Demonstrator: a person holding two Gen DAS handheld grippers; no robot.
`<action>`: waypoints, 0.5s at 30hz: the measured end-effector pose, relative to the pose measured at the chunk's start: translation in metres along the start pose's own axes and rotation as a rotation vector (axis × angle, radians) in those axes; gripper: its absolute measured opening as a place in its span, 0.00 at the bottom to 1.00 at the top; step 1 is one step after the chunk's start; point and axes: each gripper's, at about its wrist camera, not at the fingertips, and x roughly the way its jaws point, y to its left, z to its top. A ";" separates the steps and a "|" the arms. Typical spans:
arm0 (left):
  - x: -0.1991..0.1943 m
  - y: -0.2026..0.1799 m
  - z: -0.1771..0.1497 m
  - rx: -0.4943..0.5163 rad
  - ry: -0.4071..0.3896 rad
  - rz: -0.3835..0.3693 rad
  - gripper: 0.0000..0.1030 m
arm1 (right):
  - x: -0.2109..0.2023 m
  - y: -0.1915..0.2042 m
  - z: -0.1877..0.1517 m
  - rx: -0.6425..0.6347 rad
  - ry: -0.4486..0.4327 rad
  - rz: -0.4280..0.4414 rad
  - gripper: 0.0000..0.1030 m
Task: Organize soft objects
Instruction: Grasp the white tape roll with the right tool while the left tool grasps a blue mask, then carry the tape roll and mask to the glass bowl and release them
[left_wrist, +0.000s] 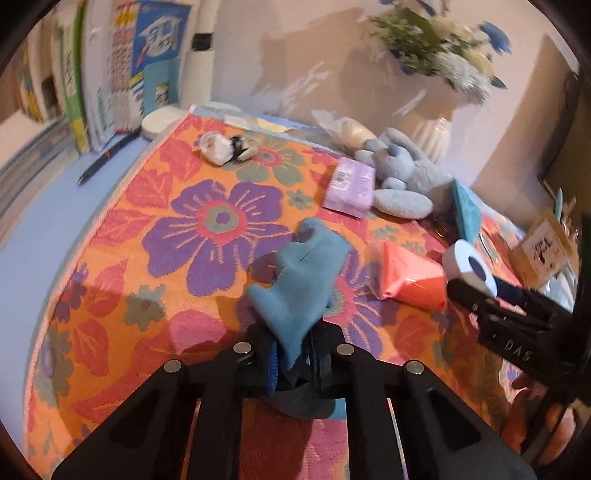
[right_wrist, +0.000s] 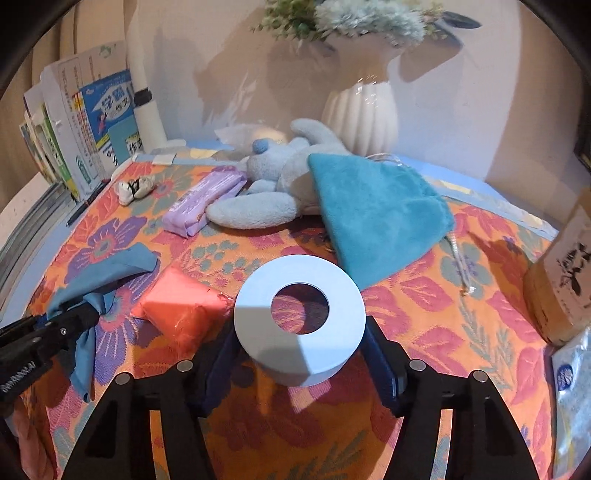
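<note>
Left gripper (left_wrist: 291, 354) was clamped on a blue cloth (left_wrist: 299, 273), the fabric bunched between its 2 fingers and flopping forward toward 12 o'clock over the floral mat (left_wrist: 207, 221). From the right wrist view the same cloth (right_wrist: 110, 273) trailed at 9 o'clock, pinched in the left gripper (right_wrist: 79, 317) and draping down onto the mat (right_wrist: 461, 332).

Right gripper (right_wrist: 301, 354) grasped a pale blue ring-shaped roll (right_wrist: 299, 310), its fingers pressed to the roll's 2 sides with the hole facing the camera. In the left wrist view that roll (left_wrist: 467, 266) sat at 3 o'clock, held in the right gripper (left_wrist: 476, 291).

An orange packet (right_wrist: 181, 314) lay on the mat between the 2 grippers, just beside the roll at its 9 o'clock. A light blue plush toy (right_wrist: 273, 177) lay at 12 o'clock, with a teal pouch (right_wrist: 373, 214) overlapping its right side and a lilac tissue pack (right_wrist: 203, 206) touching its foot at 10 o'clock. A small white and black bundle (right_wrist: 135, 188) lay farther toward 10 o'clock, well apart from the rest. Behind the plush stood a white ribbed vase (right_wrist: 364, 118) with flowers, and books (right_wrist: 99, 122) leaned at 10 o'clock.
</note>
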 end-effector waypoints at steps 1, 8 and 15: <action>-0.001 -0.001 -0.001 0.011 -0.004 0.003 0.08 | -0.003 -0.001 -0.001 0.006 -0.009 -0.005 0.62; -0.017 0.001 -0.003 0.002 -0.066 -0.042 0.08 | -0.035 -0.023 -0.019 0.112 -0.074 0.011 0.62; -0.056 -0.049 0.010 0.113 -0.138 -0.115 0.08 | -0.069 -0.059 -0.040 0.237 -0.097 0.035 0.62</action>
